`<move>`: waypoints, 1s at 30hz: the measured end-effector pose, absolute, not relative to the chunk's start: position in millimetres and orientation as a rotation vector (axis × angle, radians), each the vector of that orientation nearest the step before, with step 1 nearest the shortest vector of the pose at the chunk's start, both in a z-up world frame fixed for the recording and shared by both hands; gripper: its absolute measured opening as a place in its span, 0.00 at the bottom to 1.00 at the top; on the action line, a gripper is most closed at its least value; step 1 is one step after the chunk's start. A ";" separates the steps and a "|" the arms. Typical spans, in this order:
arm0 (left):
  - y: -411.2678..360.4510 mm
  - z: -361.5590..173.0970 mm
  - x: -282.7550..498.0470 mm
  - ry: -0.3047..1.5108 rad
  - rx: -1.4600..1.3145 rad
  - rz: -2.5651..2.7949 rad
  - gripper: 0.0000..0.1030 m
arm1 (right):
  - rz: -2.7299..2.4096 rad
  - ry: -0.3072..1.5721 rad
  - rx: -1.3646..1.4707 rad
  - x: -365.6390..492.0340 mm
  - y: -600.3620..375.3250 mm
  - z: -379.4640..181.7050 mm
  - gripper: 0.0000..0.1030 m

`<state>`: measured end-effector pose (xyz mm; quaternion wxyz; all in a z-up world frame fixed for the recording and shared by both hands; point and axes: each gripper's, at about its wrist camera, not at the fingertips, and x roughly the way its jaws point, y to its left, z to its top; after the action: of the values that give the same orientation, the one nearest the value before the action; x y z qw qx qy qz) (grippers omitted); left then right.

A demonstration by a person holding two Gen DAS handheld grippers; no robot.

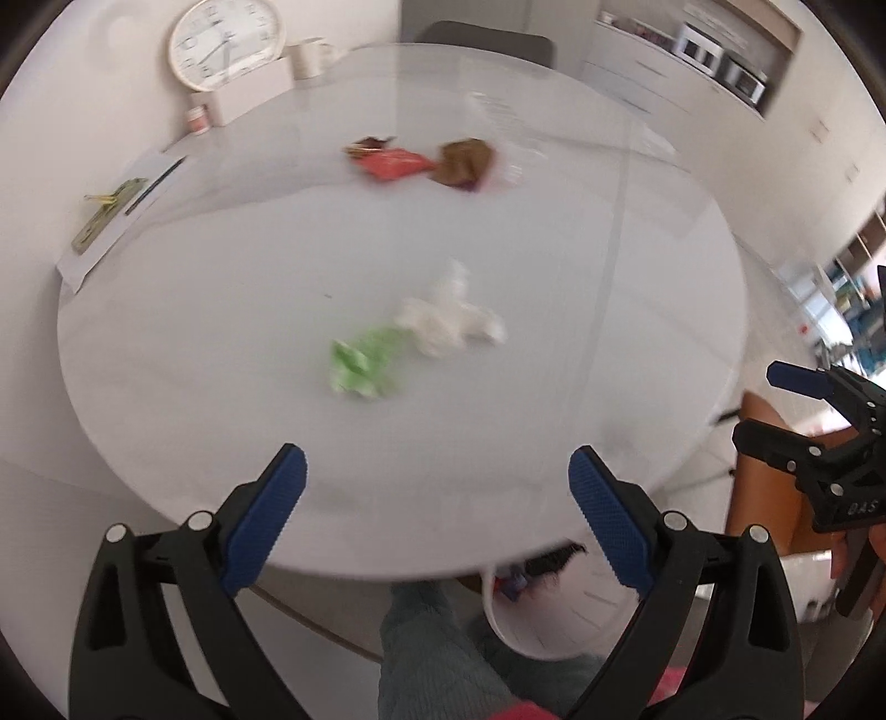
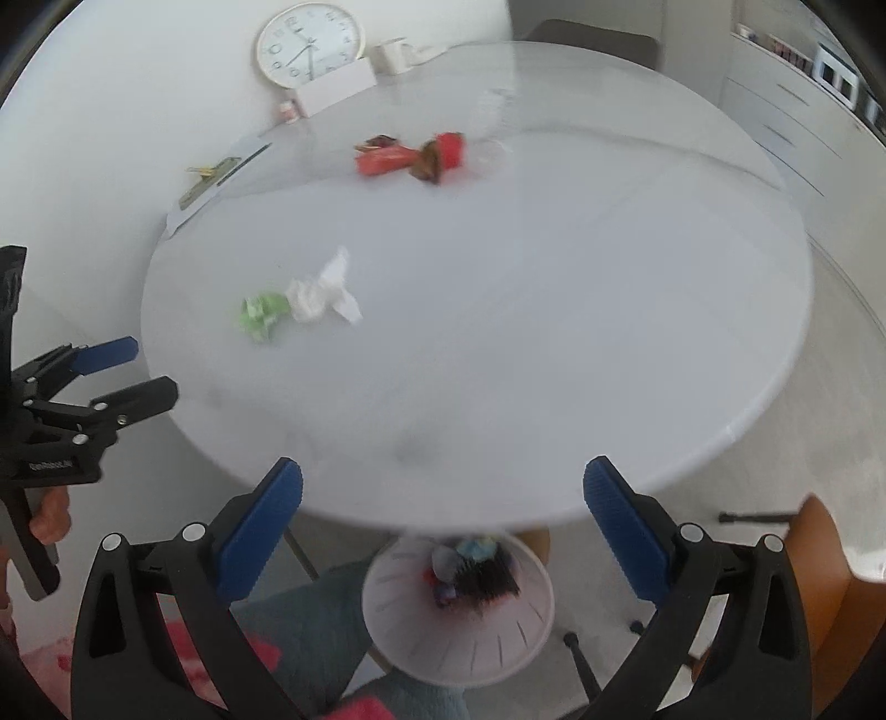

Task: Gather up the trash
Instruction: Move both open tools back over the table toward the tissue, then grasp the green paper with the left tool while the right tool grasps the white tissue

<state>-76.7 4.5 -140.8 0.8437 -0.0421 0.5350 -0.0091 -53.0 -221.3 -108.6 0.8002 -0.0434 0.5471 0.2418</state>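
On the round white table [image 1: 221,387] lie a crumpled green wrapper [image 1: 360,363] beside a crumpled white tissue [image 1: 448,324], and farther back a red wrapper [image 1: 390,162] next to a brown wrapper [image 1: 464,162]. The right wrist view shows the same green wrapper [image 2: 261,314], tissue [image 2: 324,293], red wrapper [image 2: 382,159] and brown wrapper [image 2: 429,162]. My left gripper [image 1: 437,471] is open and empty over the table's near edge. My right gripper [image 2: 443,479] is open and empty, also at the near edge. A white bin [image 2: 487,637] holding trash sits below the table edge.
A wall clock [image 1: 226,41], a white box [image 1: 260,91], a mug [image 1: 310,58] and a small jar [image 1: 198,119] stand at the table's far left. Papers with keys [image 1: 108,213] lie at the left edge. A wooden chair [image 2: 819,559] stands to the right.
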 end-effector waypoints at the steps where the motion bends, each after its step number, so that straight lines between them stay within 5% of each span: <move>1: 10.3 -145.8 -70.7 1.125 -0.089 -0.013 0.89 | 0.525 1.179 -0.099 -45.3 -211.4 -112.0 0.98; 11: 38.9 -212.7 -9.0 1.185 -0.099 -0.021 0.71 | 0.559 1.233 -0.164 24.2 -130.2 -150.8 0.98; 19: 49.5 -236.5 7.8 1.246 -0.135 -0.055 0.35 | 0.577 1.266 -0.177 38.9 -103.0 -166.1 0.98; 30: 77.4 -226.9 6.8 1.232 -0.191 -0.058 0.27 | 0.644 1.293 -0.215 39.0 -61.7 -188.7 0.98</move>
<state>6.8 77.4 -226.9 0.8114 -0.0894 0.5769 -0.0271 39.0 -61.7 -188.7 0.7450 -0.0984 0.5906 0.2940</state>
